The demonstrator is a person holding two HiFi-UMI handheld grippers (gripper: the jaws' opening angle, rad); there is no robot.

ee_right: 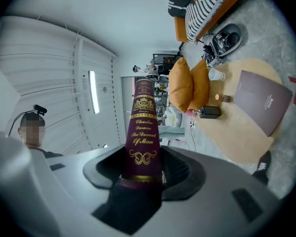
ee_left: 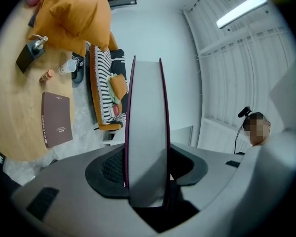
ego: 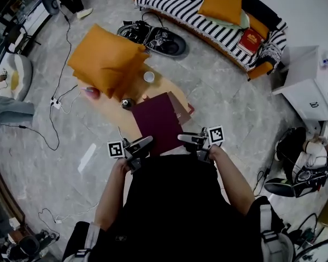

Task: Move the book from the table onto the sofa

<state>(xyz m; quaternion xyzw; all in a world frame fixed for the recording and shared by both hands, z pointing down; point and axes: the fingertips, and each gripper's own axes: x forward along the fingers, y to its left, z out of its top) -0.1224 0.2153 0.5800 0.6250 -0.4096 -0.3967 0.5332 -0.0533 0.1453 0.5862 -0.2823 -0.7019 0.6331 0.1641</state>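
A thick maroon book (ego: pixel 159 123) hangs level above the wooden table (ego: pixel 112 111), held at both ends. My left gripper (ego: pixel 139 146) is shut on its page edge (ee_left: pixel 147 132), and my right gripper (ego: pixel 192 140) is shut on its gilt-lettered spine (ee_right: pixel 142 132). In the gripper views the book fills the gap between the jaws of the left gripper (ee_left: pixel 147 174) and the right gripper (ee_right: pixel 142 174). The black-and-white striped sofa (ego: pixel 208 21) with orange ends stands across the floor, beyond the table. A red book (ego: pixel 250 40) lies on it.
Two orange cushions (ego: pixel 106 61), a white cup (ego: pixel 148 77), a small dark bottle (ego: pixel 126 103) and a flat brown book (ee_left: pixel 56 118) rest on the table. Black gear (ego: pixel 158 39) lies on the floor before the sofa. A white cabinet (ego: pixel 311 86) stands at right; cables trail at left.
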